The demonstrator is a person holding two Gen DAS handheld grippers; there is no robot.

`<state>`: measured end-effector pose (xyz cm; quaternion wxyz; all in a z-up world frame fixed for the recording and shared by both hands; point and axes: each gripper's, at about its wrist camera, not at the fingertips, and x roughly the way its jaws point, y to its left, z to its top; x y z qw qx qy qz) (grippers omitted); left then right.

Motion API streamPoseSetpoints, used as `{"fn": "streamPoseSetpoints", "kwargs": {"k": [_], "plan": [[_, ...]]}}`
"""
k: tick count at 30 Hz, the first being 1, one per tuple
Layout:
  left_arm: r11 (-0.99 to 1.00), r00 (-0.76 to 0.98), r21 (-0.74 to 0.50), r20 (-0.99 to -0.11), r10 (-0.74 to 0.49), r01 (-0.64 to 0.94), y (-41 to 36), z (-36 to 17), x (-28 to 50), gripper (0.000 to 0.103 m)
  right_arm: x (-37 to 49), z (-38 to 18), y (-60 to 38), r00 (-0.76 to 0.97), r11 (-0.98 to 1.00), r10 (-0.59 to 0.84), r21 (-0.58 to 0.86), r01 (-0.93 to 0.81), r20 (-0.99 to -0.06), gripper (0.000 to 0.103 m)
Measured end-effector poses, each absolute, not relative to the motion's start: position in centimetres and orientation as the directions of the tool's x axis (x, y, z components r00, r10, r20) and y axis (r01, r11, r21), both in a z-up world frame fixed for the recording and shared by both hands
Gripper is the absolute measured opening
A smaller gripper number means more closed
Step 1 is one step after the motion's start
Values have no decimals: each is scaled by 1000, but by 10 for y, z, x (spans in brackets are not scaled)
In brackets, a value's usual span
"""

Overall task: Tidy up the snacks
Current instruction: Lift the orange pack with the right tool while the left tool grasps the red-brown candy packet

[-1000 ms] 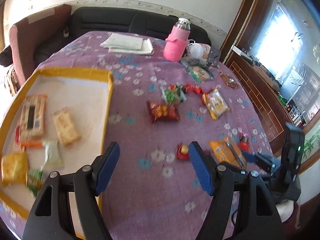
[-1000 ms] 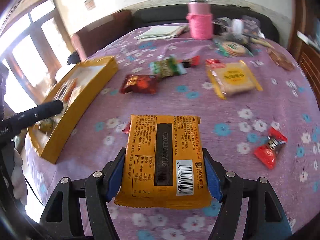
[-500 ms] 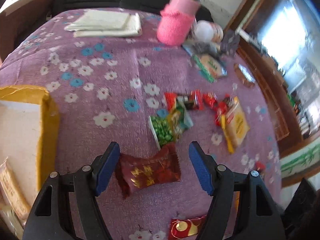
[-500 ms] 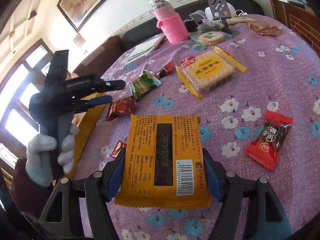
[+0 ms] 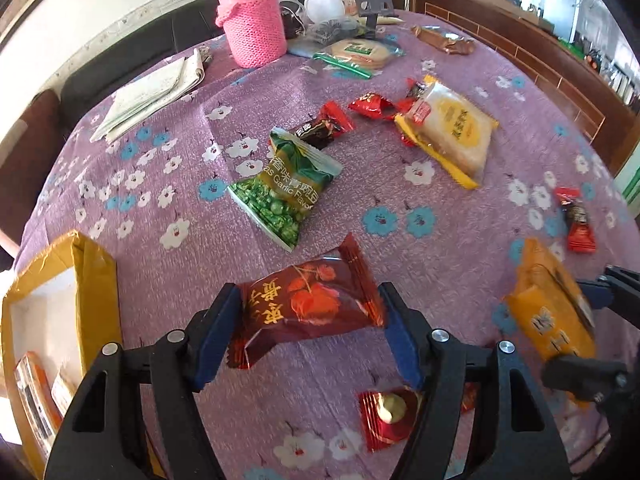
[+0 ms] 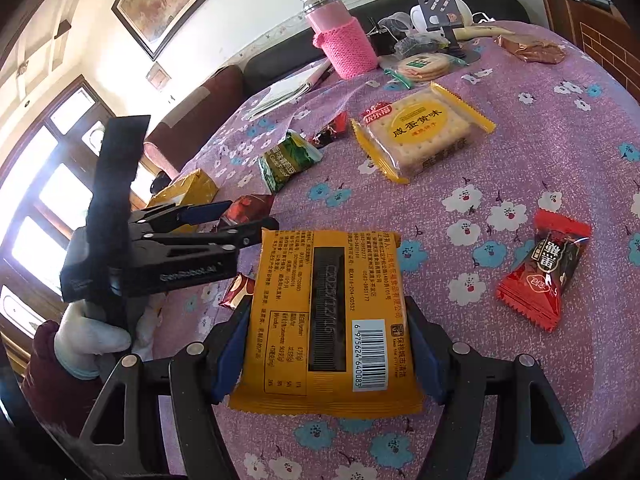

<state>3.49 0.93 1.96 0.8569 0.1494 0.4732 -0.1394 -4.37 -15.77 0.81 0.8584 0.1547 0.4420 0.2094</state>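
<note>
With the right gripper (image 6: 326, 354) clamped on an orange packet (image 6: 326, 320), the left gripper (image 5: 310, 330) was closing around a dark red packet (image 5: 306, 308), which likely needed squeezing next.

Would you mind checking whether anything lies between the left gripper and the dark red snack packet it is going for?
Nothing visible does. The dark red snack packet already sits between the blue pads of the left gripper, whose jaws have just been closing. The nearest other item, a small red candy, lies nearer the camera, under the pad on the right.
</note>
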Motion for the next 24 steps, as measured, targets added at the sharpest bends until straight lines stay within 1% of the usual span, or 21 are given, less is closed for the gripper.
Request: {"fn": "streamPoseSetpoints", "kwargs": {"k": [4, 5, 8, 9, 11, 13, 18, 24], "plan": [[923, 532, 122, -841, -100, 365, 6, 18, 41, 69, -43, 7, -157, 520, 867, 493, 446, -222, -697, 72], [924, 533, 123, -840, -96, 361, 5, 18, 41, 67, -42, 7, -157, 520, 868, 491, 444, -223, -699, 72], [920, 548, 152, -833, -79, 362, 2, 19, 36, 44, -42, 7, -156, 521, 871, 487, 436, -227, -701, 72], [917, 554, 167, -830, -68, 362, 1, 19, 33, 41, -43, 8, -156, 521, 871, 486, 435, -228, -702, 72], [917, 569, 181, -820, -58, 355, 2, 21, 28, 38, -44, 8, -156, 522, 872, 486, 434, -228, -701, 72], [922, 577, 165, -814, -73, 349, 5, 26, 23, 34, -44, 8, -156, 523, 872, 485, 432, -229, -701, 72], [941, 593, 90, -794, -130, 327, 17, 43, 7, 29, -44, 8, -156, 527, 876, 479, 424, -232, -702, 72], [954, 623, 2, -757, -195, 301, 34, 65, -25, 29, -46, 9, -154, 536, 881, 471, 410, -237, -701, 72]]}}
